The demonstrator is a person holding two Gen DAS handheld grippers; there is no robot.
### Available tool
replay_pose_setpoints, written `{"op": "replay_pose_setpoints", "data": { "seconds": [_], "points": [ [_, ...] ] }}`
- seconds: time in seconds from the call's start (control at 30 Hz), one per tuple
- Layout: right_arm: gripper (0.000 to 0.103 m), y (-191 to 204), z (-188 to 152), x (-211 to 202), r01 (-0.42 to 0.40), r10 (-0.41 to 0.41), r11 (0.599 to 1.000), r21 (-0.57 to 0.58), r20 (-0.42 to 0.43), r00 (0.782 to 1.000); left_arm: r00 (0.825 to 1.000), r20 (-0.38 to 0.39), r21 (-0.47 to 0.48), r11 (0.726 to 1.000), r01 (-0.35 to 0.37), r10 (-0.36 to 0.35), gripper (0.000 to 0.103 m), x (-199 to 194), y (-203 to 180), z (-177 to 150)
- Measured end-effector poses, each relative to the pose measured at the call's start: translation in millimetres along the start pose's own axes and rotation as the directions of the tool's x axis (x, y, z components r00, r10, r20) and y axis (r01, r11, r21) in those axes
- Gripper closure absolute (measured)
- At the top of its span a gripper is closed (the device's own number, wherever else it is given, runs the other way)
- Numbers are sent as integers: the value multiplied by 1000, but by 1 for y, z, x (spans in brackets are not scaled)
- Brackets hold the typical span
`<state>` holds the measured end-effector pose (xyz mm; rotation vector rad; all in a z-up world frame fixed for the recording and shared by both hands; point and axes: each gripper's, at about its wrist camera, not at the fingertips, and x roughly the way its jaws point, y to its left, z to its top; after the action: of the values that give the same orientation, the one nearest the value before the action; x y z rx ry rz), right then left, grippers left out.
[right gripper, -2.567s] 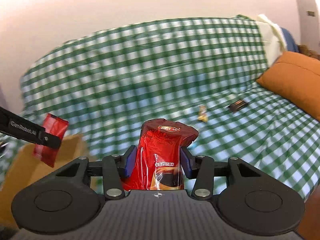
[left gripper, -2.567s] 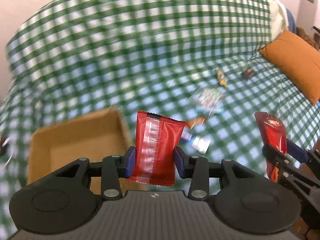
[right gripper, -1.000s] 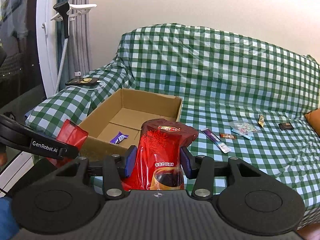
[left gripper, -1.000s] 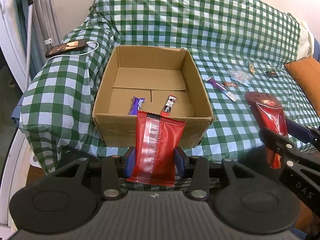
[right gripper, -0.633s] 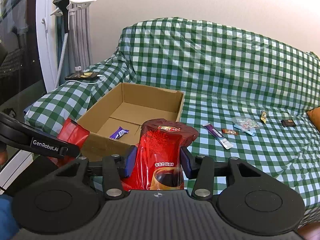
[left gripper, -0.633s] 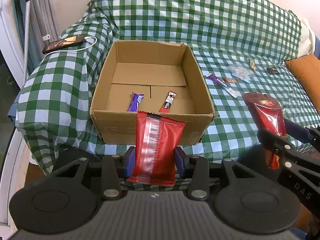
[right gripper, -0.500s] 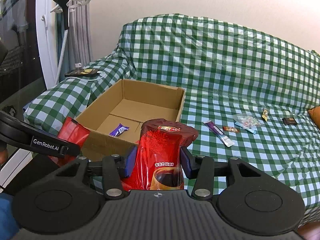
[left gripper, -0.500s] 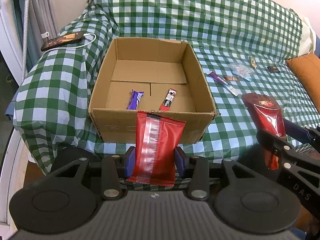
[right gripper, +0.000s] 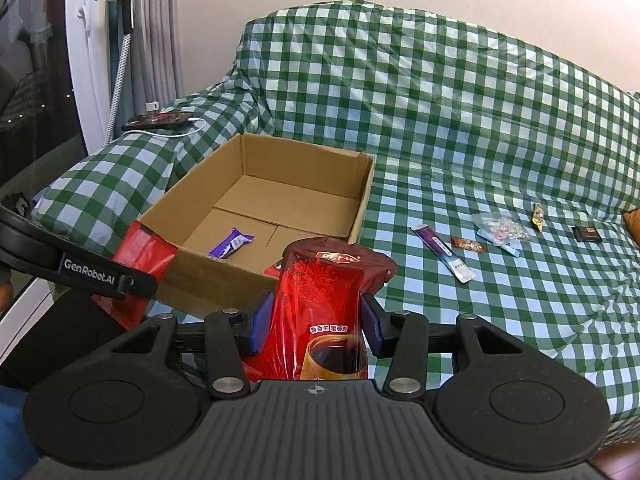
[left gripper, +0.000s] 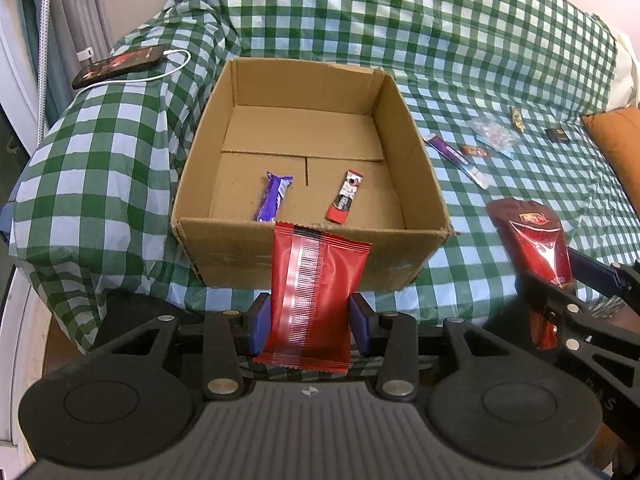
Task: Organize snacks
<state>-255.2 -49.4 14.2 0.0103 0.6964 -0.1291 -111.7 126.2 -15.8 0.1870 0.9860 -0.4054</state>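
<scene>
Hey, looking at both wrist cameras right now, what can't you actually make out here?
- Red stick pack in the cardboard box: right wrist view, mostly hidden behind the red coffee pouch.
- Small wrappers on the checked cover: both views, too small to read.
- Flat red packet: left wrist view, back seam only; front unseen.
- Orange cushion: cut off by the right edge.
</scene>
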Motion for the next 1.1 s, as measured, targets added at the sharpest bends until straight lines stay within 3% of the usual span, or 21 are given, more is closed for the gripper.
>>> {"op": "replay_pose_setpoints", "data": {
  "seconds": [0.63,1.1],
  "points": [
    [54,-4,50,68,-36,36,999,-12,-12,999,999,29,-77,997,-29,31,57,40,31,72],
    [54,0,72,156,-84,81,996,-33,-81,993,996,-47,-89,993,-78,74,57,113,40,109]
  ]
}}
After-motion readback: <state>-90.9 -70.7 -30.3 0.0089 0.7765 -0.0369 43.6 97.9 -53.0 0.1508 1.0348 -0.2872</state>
